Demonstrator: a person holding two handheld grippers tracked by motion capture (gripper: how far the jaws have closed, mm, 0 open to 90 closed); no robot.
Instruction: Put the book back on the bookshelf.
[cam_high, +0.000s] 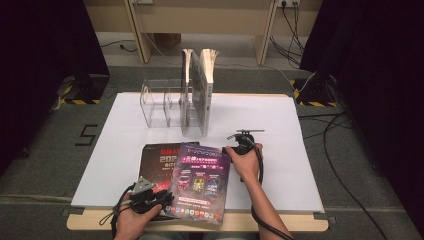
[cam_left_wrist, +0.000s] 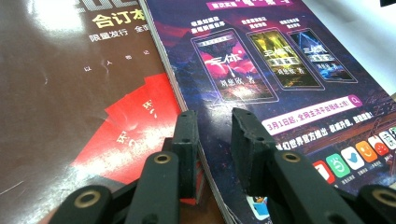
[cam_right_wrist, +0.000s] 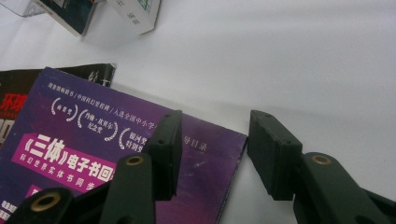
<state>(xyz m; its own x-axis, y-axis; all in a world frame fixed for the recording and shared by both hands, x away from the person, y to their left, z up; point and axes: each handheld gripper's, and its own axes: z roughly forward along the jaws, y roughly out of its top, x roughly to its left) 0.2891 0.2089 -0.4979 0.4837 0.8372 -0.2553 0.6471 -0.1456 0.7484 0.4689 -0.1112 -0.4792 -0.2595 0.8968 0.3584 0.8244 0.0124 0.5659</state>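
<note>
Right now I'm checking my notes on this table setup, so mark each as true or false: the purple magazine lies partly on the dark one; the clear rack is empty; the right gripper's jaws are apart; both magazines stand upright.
1. The purple magazine lies partly on the dark magazine. True.
2. The clear rack is empty. False: books stand upright at its right end.
3. The right gripper has its jaws apart. True: they straddle the purple magazine's corner.
4. Both magazines stand upright. False: both lie flat on the white table.

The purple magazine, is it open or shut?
Shut. The purple magazine lies flat with only its cover showing, partly over a dark red one.
</note>
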